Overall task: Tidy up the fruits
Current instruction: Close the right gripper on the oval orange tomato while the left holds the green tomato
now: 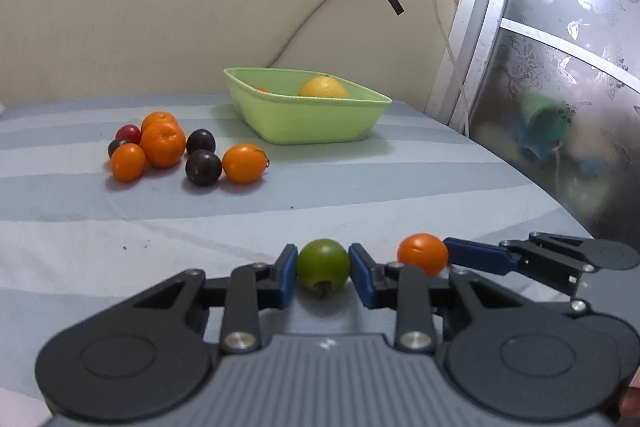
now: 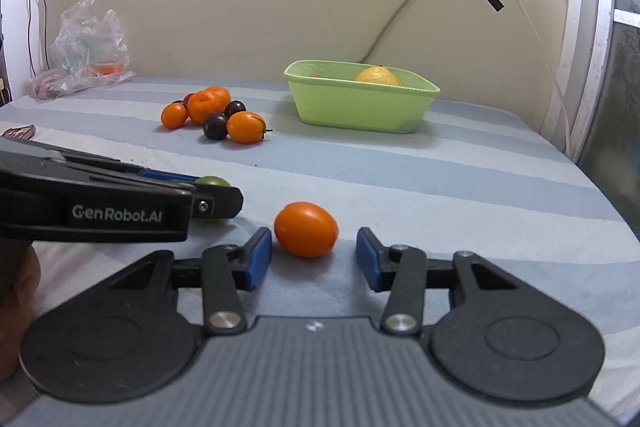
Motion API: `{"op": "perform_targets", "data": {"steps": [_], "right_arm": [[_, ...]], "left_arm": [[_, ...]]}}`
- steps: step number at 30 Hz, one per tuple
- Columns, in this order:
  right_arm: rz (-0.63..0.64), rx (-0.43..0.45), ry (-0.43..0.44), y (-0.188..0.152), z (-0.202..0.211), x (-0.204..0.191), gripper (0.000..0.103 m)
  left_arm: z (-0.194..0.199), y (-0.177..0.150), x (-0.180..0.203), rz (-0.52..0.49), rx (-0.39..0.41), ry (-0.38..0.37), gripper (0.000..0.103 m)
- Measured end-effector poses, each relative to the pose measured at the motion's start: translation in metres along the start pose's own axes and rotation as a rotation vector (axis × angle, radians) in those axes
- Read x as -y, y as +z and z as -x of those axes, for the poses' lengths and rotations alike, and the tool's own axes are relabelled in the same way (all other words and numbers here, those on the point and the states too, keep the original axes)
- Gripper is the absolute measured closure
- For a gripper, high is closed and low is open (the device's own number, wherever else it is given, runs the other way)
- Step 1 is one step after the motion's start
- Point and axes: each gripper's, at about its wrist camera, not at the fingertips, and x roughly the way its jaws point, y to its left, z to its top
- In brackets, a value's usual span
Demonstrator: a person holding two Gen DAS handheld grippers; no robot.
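A small green fruit [image 1: 322,265] sits between the blue pads of my left gripper [image 1: 323,259], which press on both its sides. In the right wrist view an orange fruit [image 2: 306,229] lies on the striped sheet between the pads of my right gripper [image 2: 313,243]; the left pad is at its side and a gap shows at the right pad, so the gripper is open. The two grippers stand side by side. Further back stands a light green basket [image 1: 312,125] holding a yellow fruit [image 1: 324,87]. Left of it lies a cluster of orange and dark fruits [image 1: 162,145].
A crumpled plastic bag [image 2: 88,43] lies at the back left against the wall. A cable [image 1: 316,15] hangs down the wall behind the basket. A frosted glass door [image 1: 560,67] borders the sheet's right edge. A hand [image 2: 16,279] shows at the left.
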Motion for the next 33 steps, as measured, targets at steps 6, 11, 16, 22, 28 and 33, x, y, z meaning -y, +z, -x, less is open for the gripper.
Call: {"op": "perform_targets", "data": {"steps": [6,11,16,22,28,33], "right_arm": [[0.015,0.005,0.007,-0.001,0.001,-0.003,0.066],[0.010,0.004,0.012,-0.001,0.002,-0.003,0.066],[0.003,0.006,0.018,-0.002,0.003,-0.002,0.066],[-0.004,0.004,0.023,-0.002,0.003,-0.001,0.065],[-0.022,-0.007,0.045,0.002,-0.002,0.003,0.057],[-0.020,-0.005,0.045,0.001,-0.001,0.003,0.058]], "left_arm": [[0.011,-0.005,-0.004,0.016,0.014,-0.015,0.074],[0.013,-0.006,-0.016,0.080,0.001,-0.031,0.074],[0.017,-0.011,-0.010,0.046,0.008,-0.010,0.074],[0.019,-0.012,-0.010,0.040,0.009,-0.003,0.070],[0.017,-0.010,-0.014,0.073,0.016,0.017,0.059],[0.016,-0.010,-0.011,0.052,0.020,0.008,0.073]]}}
